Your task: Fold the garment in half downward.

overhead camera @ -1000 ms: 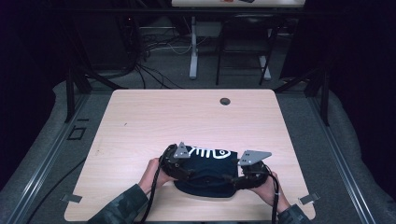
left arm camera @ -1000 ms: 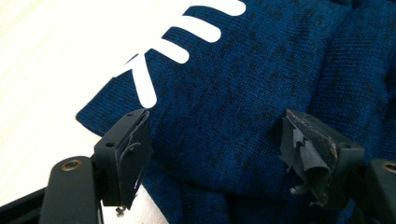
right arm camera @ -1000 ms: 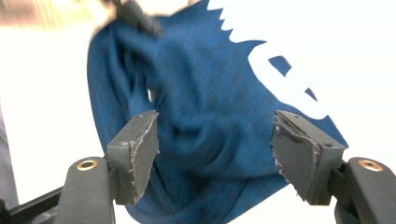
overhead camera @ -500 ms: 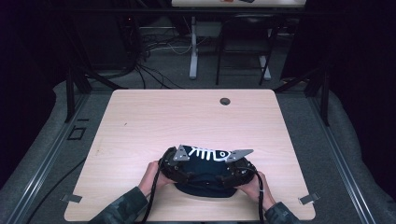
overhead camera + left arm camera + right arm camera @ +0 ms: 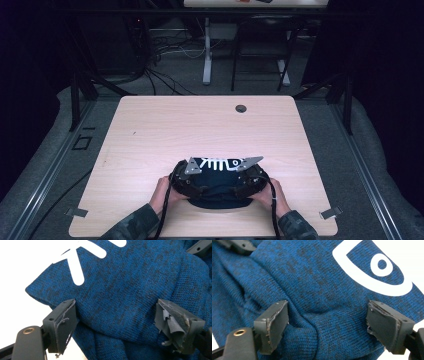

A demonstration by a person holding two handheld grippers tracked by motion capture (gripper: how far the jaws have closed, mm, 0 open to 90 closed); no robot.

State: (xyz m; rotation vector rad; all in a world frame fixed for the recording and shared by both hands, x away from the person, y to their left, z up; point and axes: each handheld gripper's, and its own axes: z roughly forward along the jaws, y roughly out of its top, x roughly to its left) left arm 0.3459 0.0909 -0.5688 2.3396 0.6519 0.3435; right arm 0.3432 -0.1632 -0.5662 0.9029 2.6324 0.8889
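- The left gripper has its fingers spread wide, with a fold of blue knit garment lying between them; the cloth touches the inner face of each pad, but the fingers are not closed on it.
- The right gripper stands the same way: fingers wide apart, blue knit bulging up between them and brushing both worn pads.
- Beyond the left fingers, the knit carries white printed strokes; beyond the right fingers, a white ring-and-curve shape like an eye.
- From the high view, both hands hold the grippers at the near edge of the desk, one on each side of the dark bundled garment, which lies between them on the wood.
- The white print sits on the garment's far side, just past the fingers.
- Farther out, well apart from the fingers, a small dark round grommet is set in the desk near its far edge.
- Past the desk, cables trail on the floor by metal legs.
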